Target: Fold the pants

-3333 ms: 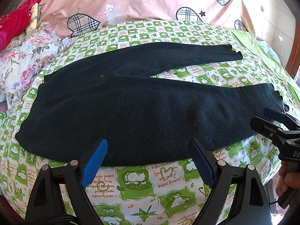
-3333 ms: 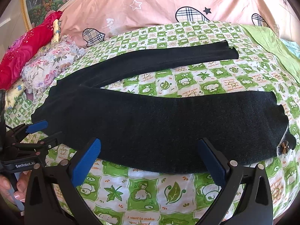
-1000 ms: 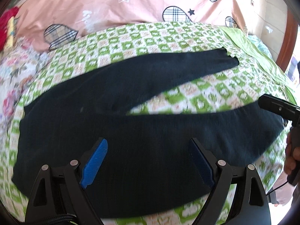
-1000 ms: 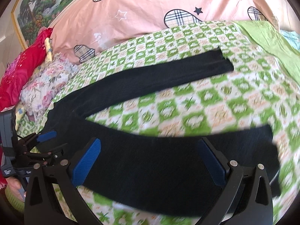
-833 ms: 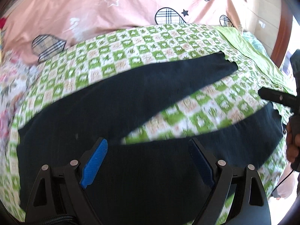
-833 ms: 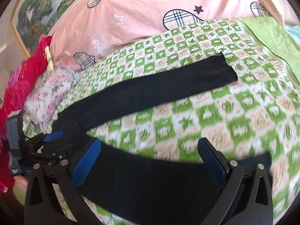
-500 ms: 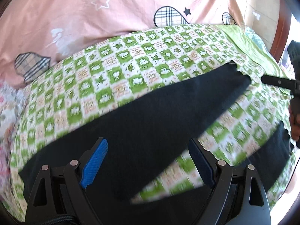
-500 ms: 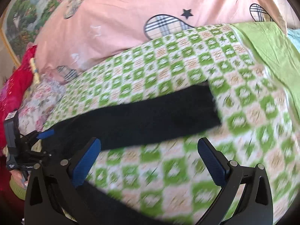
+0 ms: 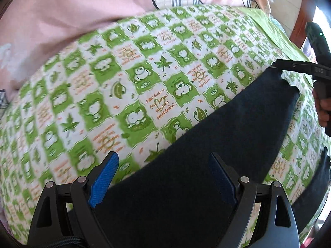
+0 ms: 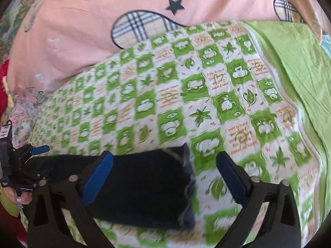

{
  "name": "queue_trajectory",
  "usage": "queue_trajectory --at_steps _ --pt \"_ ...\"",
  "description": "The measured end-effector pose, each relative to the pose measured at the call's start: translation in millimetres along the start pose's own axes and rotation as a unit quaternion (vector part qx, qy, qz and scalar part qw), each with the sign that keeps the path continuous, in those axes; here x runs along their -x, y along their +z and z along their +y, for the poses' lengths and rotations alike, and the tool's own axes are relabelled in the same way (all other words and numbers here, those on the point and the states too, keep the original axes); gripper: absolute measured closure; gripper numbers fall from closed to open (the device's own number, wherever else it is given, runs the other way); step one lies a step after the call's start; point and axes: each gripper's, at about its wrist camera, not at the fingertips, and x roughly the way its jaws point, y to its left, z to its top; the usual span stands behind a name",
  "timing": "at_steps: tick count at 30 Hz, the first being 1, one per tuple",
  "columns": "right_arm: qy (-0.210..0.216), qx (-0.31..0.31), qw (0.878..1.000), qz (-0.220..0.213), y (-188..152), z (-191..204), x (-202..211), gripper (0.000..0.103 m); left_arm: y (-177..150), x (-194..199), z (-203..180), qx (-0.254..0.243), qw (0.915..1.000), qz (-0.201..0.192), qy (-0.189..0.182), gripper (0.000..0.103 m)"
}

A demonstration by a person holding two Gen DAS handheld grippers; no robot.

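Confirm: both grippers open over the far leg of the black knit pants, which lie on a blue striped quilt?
Not quite: the quilt is green-and-white checked with cartoon prints, not blue striped, as the right wrist view shows. The rest holds: the left gripper and right gripper are both open over the far leg of the black knit pants.

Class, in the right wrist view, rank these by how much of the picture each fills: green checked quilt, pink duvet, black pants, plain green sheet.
1. green checked quilt
2. pink duvet
3. black pants and plain green sheet: too alike to rank.
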Motion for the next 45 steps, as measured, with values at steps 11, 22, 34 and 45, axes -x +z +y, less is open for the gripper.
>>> queue_trajectory --at_steps 11,22,34,45 --pt "0.056 0.023 0.998 -0.004 -5 4 -4 0.093 5 -15 -10 -0.011 0.9969 0.031 -0.072 0.096" --pt "0.141 0.067 0.987 -0.047 -49 3 72 0.094 -66 83 -56 -0.025 0.995 -0.032 -0.091 0.098" --pt "0.141 0.085 0.986 -0.039 -153 -6 128 0.094 -142 135 -110 -0.02 0.9904 -0.051 -0.127 0.098" --pt "0.143 0.098 0.982 -0.069 -198 3 166 0.094 -189 145 -131 -0.025 0.989 -0.059 -0.133 0.098"
